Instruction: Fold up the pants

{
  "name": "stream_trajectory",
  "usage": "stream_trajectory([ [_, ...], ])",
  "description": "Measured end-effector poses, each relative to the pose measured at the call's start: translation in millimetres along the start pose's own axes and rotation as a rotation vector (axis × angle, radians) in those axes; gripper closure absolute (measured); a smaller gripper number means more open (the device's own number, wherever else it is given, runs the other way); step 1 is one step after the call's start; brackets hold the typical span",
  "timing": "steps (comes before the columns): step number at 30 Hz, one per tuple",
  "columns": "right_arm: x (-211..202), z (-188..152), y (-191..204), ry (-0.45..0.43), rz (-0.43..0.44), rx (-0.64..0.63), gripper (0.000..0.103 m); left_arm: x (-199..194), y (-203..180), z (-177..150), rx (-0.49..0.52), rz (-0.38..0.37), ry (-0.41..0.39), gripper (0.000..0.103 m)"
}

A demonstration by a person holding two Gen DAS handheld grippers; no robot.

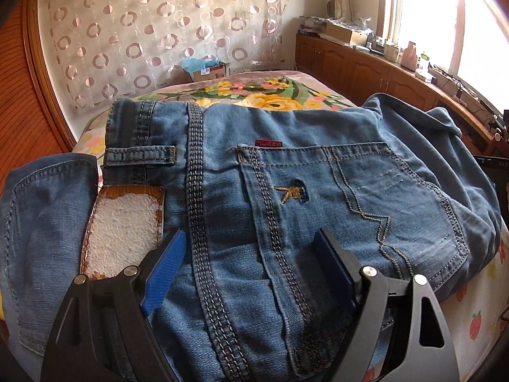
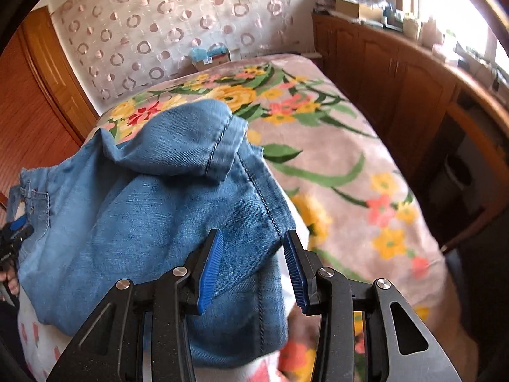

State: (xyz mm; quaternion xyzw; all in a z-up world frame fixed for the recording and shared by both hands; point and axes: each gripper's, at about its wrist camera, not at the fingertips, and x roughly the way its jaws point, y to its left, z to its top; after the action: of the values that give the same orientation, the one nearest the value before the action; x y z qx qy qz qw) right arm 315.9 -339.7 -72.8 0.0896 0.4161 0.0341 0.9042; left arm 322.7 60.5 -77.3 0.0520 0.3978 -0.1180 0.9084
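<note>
The left claw (image 1: 251,270) is hovering closest over the jeans (image 1: 286,197), its blue pads (image 1: 165,273) standing wide apart with only the thick double-stitched seat seam showing between them and nothing clamped. The right claw (image 2: 251,267) is hanging over the folded leg end of the jeans (image 2: 159,222), its pads (image 2: 210,270) apart and gripping nothing, with the leg's side seam running between them.

The jeans are lying in a loose bundle on the near end of the bed (image 2: 334,159). They are faded mid-blue denim with darker blue topstitching. Just beyond the left claw, the back pocket (image 1: 350,210) is facing up, carrying a zigzag stitch line and a small gold and navy embroidered motif (image 1: 291,192). Left of the seat seam, a brown-edged white waistband patch (image 1: 124,229) is showing, and beyond it a belt loop (image 1: 140,156). A small red tag (image 1: 268,143) is sitting at the pocket's far edge. In the right wrist view, a hemmed leg cuff (image 2: 203,140) is lying folded over the top of the bundle.

Beyond the jeans, the bed's pink blanket with yellow flowers is stretching towards a wall patterned with rings (image 1: 152,31).
</note>
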Motion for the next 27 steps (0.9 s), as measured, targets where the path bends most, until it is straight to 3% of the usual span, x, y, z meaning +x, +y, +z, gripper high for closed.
stream_trajectory([
  [1,3.1,1.4,-1.3,0.004,0.005,0.009,0.062,0.3,0.5,-0.1,-0.002,-0.002,0.002,0.02],
  [3,3.0,6.4,-9.0,0.002,0.019,0.013,0.074,1.3,1.1,0.0,-0.004,-0.004,0.006,0.02],
  [5,3.1,8.8,-9.6,0.001,0.04,-0.006,0.097,1.2,1.4,-0.2,-0.004,-0.004,0.007,0.02],
  [11,-41.8,7.3,-12.1,-0.102,-0.071,-0.067,0.102,1.3,1.6,-0.2,-0.004,-0.005,0.008,0.02],
  [18,-30.4,-11.9,-27.8,-0.045,-0.123,-0.083,0.102,0.7,3.2,1.4,-0.001,-0.003,0.011,0.02],
  [21,-30.8,-11.6,-25.8,-0.064,-0.098,-0.098,0.095,-13.9,5.4,6.6,0.001,0.004,0.005,0.02],
  [25,-34.8,-7.6,-6.6,-0.116,-0.045,-0.144,0.06,-45.6,16.2,8.6,-0.017,0.019,-0.038,0.02],
  [27,-33.4,-10.4,1.0,-0.129,-0.008,-0.173,0.055,-60.7,26.7,4.7,-0.038,0.039,-0.047,0.02],
])
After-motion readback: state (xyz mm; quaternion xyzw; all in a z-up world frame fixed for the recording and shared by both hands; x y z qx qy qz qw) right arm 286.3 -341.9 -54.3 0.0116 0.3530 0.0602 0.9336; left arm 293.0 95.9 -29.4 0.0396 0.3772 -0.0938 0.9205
